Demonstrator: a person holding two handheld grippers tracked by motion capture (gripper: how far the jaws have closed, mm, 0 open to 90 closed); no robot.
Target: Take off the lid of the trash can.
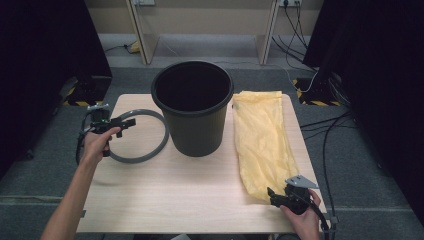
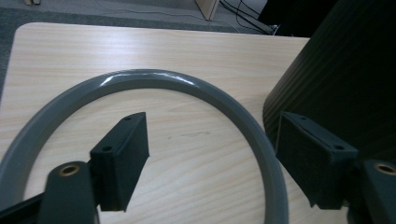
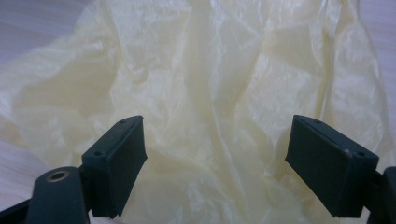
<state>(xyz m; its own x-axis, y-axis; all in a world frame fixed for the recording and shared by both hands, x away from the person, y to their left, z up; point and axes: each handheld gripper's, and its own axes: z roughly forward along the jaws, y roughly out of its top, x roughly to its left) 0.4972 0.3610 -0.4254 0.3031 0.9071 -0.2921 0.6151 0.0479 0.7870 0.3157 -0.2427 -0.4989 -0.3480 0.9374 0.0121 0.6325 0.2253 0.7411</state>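
Your left claw (image 1: 131,121) sits at the left of the high view, over the grey plastic ring (image 1: 161,142) that lies flat on the pale wooden counter (image 1: 175,200); its jaws stand apart and released, with nothing pressed between them. In the left gripper view the ring (image 2: 196,86) curves around and under the jaws, and the dark ribbed wall of the black plastic bin (image 2: 345,84) rises at the right edge; in the high view the bin (image 1: 192,107) stands upright at the centre of the counter, just right of the ring. Your right claw (image 1: 272,196) rests at the lower right of the high view, at the near end of the crumpled yellow plastic bag (image 1: 260,140); its jaws are spread wide and released, the bag (image 3: 210,84) lying beyond and between them, ungripped.
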